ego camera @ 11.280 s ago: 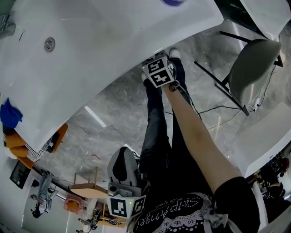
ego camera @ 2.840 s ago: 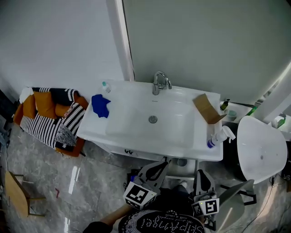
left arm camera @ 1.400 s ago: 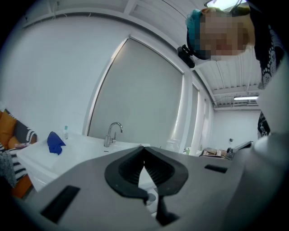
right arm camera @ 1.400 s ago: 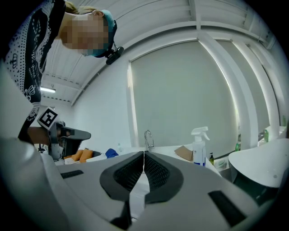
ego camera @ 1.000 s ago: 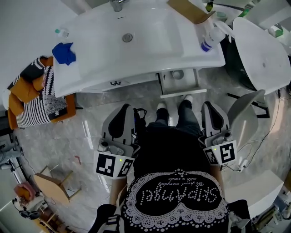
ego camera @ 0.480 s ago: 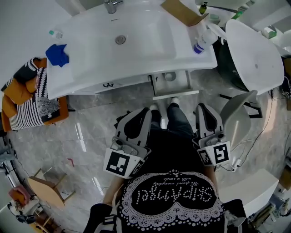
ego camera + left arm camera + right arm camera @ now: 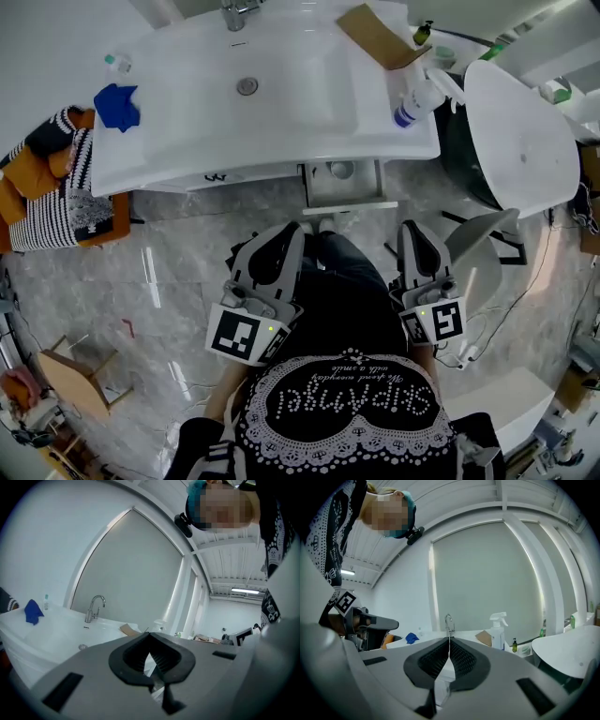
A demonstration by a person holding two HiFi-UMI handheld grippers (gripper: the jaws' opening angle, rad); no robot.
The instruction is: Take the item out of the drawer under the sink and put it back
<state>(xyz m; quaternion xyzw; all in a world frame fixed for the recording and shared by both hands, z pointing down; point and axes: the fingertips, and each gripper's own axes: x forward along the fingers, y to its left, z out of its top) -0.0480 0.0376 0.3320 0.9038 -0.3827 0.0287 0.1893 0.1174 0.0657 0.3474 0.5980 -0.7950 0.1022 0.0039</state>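
Observation:
Under the white sink (image 7: 187,141) a small drawer (image 7: 343,202) stands pulled open, with a round pale item (image 7: 341,170) lying inside it. Both grippers hang low at the person's hips, well short of the drawer. My left gripper (image 7: 291,231) is shut and holds nothing; in the left gripper view its pads (image 7: 161,660) meet at the tip. My right gripper (image 7: 410,227) is also shut and holds nothing, its pads (image 7: 461,660) pressed together in the right gripper view, pointing toward the faucet (image 7: 449,620).
On the sink top lie a blue cloth (image 7: 117,103), a cardboard piece (image 7: 375,36) and a spray bottle (image 7: 412,98). A white rounded seat (image 7: 516,131) stands to the right. An orange chair with a striped throw (image 7: 42,202) is at the left. The floor is grey marble.
The sink and the open drawer have drifted lower and to the left in the head view. Both grippers stay shut at the person's hips, and the left one has edged rightward.

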